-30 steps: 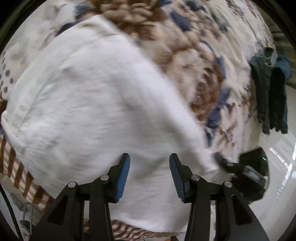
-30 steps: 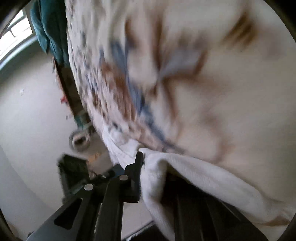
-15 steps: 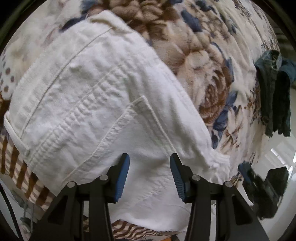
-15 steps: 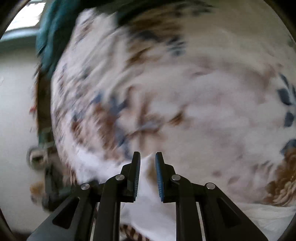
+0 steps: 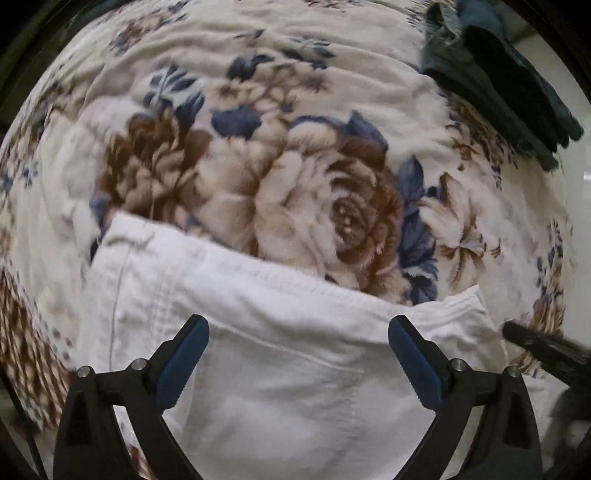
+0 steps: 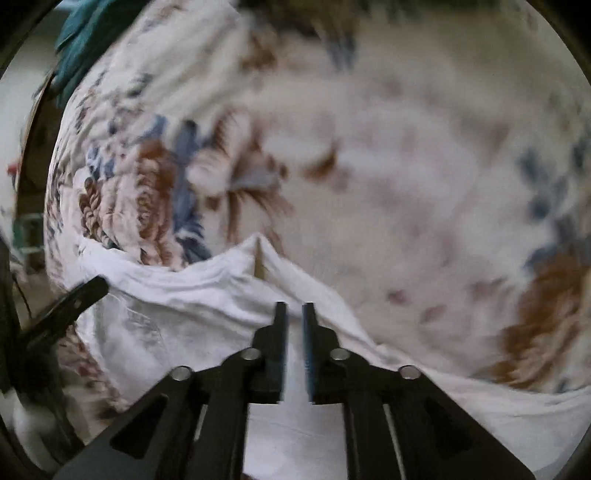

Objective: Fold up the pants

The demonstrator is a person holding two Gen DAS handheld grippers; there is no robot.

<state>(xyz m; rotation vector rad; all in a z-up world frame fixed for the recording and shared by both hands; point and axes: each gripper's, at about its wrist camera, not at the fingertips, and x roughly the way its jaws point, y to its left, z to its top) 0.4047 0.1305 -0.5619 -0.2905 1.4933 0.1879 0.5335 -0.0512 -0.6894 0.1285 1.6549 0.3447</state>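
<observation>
White pants [image 5: 280, 332] lie folded on a floral blanket [image 5: 295, 184]. In the left wrist view my left gripper [image 5: 298, 328] is wide open above the pants and holds nothing. In the right wrist view the pants [image 6: 192, 306] show a raised crease at their far edge. My right gripper [image 6: 294, 306] hovers over them with its jaws nearly together and nothing between them. The tip of the other gripper [image 6: 74, 295] shows at the left of that view.
A pile of dark teal clothes [image 5: 498, 81] lies at the far right of the blanket, and shows in the right wrist view [image 6: 88, 33] at the upper left. The bed edge and the floor [image 6: 14, 110] are at the left.
My left gripper has opened wide and drawn back from the pants. My right gripper has let go of the pants' corner and closed, and now hangs over the laid-down cloth.
</observation>
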